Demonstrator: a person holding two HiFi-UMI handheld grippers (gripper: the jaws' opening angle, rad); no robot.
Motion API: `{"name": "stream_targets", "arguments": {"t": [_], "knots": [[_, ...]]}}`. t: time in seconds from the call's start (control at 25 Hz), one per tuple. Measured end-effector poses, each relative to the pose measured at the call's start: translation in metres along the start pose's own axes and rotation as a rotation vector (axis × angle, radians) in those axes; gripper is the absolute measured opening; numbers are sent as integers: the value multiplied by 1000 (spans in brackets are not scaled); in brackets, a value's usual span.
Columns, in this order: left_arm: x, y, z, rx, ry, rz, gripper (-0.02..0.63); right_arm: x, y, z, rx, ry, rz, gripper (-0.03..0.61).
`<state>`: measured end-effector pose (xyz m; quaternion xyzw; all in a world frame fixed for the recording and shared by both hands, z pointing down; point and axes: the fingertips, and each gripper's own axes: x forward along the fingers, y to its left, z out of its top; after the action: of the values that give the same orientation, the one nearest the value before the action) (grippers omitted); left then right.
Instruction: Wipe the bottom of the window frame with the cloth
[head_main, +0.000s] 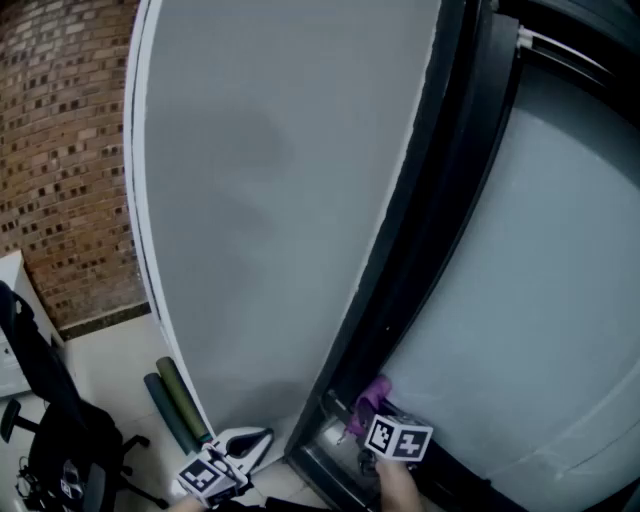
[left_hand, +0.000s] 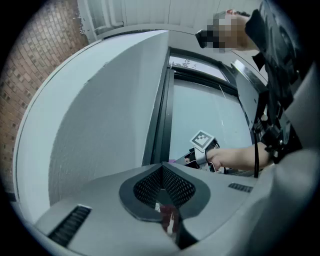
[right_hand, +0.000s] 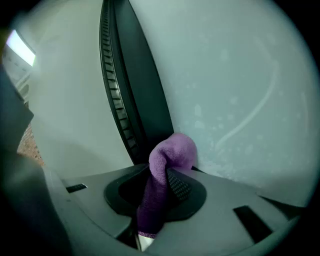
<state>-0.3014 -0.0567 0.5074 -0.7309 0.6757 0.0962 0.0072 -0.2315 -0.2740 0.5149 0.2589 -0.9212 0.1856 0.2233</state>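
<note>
A purple cloth (right_hand: 172, 155) is bunched in my right gripper (right_hand: 160, 175), which is shut on it. The cloth's rounded tip presses into the corner where the black window frame (right_hand: 132, 100) meets the glass (right_hand: 235, 90). In the head view the cloth (head_main: 372, 398) sits low on the frame (head_main: 420, 250), just ahead of the right gripper's marker cube (head_main: 399, 439). My left gripper (left_hand: 162, 172) is shut with nothing in it and hangs away from the frame, near the grey wall panel (head_main: 270, 180). Its marker cube (head_main: 208, 476) shows at the bottom of the head view.
A brick wall (head_main: 60, 150) stands at the left. A black office chair (head_main: 60, 420) and two rolled mats (head_main: 178, 405) are on the floor by the panel's foot, next to a white object (head_main: 245, 441). The person's forearm (left_hand: 240, 157) shows in the left gripper view.
</note>
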Motion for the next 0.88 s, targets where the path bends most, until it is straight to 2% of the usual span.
{"name": "stream_targets", "arguments": {"t": [0.24, 0.44, 0.64, 0.88], "knots": [[-9, -3, 0, -36, -3, -7, 4, 7, 3, -10, -35, 55, -33, 84], [-16, -4, 4, -38, -11, 0, 4, -3, -2, -12, -12, 57, -49, 84], [-22, -2, -2, -44, 6, 4, 4, -16, -17, -20, 32, 24, -70, 84], [-17, -12, -2, -29, 14, -44, 5, -33, -28, -25, 59, -2, -101, 84]]}}
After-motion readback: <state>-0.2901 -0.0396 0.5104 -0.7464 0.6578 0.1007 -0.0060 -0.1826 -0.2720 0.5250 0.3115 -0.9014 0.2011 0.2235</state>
